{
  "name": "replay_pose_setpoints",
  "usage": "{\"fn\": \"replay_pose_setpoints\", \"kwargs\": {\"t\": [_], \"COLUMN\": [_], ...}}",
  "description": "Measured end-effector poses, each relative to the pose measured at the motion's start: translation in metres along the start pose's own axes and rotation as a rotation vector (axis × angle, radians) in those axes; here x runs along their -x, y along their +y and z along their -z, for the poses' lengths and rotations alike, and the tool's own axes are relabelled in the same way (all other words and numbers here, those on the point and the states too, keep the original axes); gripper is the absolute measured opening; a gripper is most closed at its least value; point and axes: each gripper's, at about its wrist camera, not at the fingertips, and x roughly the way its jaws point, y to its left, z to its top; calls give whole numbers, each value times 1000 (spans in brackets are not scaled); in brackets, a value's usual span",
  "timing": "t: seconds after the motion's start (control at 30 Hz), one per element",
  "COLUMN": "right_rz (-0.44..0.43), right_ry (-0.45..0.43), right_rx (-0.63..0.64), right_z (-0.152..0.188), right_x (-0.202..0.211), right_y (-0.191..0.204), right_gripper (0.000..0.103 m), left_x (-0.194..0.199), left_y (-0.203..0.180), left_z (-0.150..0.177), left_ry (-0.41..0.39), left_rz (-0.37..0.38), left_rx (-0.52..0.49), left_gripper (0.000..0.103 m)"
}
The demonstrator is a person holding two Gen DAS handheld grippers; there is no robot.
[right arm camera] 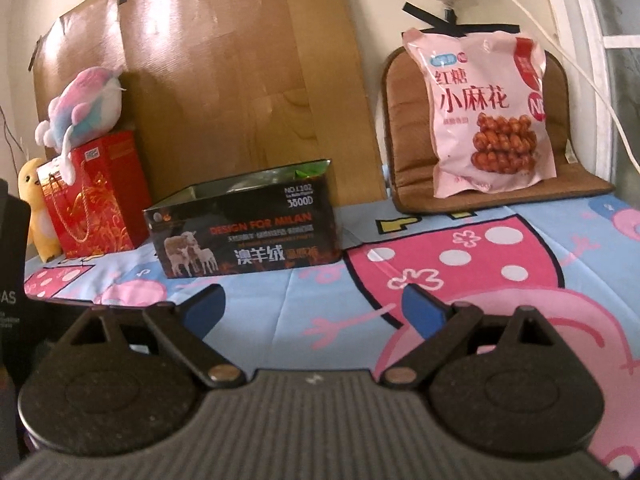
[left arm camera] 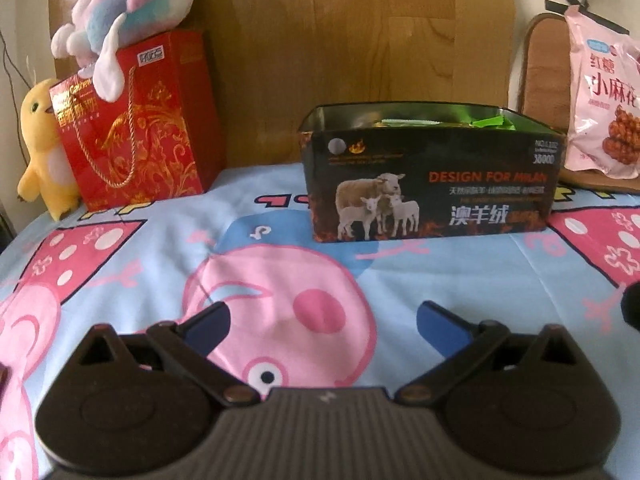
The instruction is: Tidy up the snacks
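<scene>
the puffy pink plastic snack bag printed with fried dough twists [right arm camera: 490, 114] stands upright on a brown seat cushion [right arm camera: 412, 120] at the bed's far right corner, long axis vertical, print facing the grippers, sealed top edge up. it looks light, crinkly, slippery, with breakable contents, so pinching the flat top seam seems safest. the left gripper [left arm camera: 322, 326] and right gripper [right arm camera: 314, 306] are both spread wide and empty over the cartoon-pig bedsheet [right arm camera: 540, 248], near the open black sheep-print tin box [right arm camera: 248, 224].

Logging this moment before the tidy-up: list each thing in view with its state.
Left gripper: open, empty.
Right gripper: open, empty.
Black box: lid off, green packets inside.
Pink snack bag: sealed, leaning upright on brown cushion.
Red gift bag: upright, plush toy on top.
</scene>
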Motion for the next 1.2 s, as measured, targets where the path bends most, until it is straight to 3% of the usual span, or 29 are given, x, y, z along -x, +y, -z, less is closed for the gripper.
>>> {"fn": "replay_pose_setpoints", "kwargs": {"t": [0.3, 1.2], "right_rz": [-9, -48], "right_ry": [29, 77], "right_rx": [-18, -89], "right_z": [0, 0], "right_x": [-3, -5], "right_y": [-2, -13], "right_gripper": [97, 97], "left_x": [1, 9], "left_y": [10, 10], "left_z": [0, 3], "left_ry": [2, -45], "left_rz": [39, 23], "left_rx": [59, 64], "left_gripper": [103, 103]}}
